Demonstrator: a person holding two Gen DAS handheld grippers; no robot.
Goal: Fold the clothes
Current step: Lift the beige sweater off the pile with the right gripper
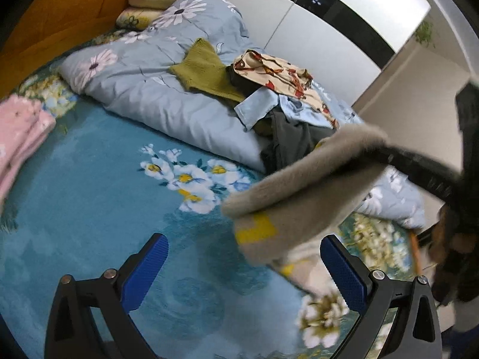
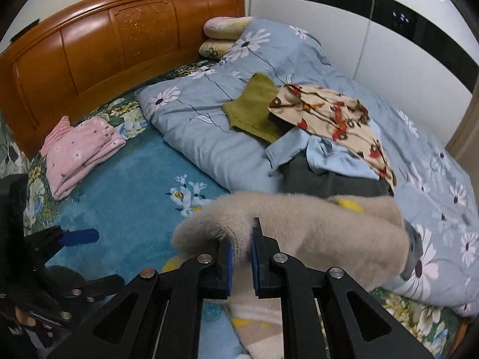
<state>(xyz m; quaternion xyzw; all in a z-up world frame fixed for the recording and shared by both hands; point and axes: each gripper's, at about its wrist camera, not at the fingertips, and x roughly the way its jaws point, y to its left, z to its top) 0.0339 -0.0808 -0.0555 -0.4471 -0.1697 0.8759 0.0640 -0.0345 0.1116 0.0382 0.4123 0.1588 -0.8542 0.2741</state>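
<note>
Fuzzy beige sweater [image 2: 314,227] in right gripper [image 2: 242,257], pinched.

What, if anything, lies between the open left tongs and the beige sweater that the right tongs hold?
Nothing visible does. The left tongs stand open over bare blue bedspread, and the beige sweater hangs just ahead of them, clamped in the right tongs. The clothes pile sits farther back.
</note>
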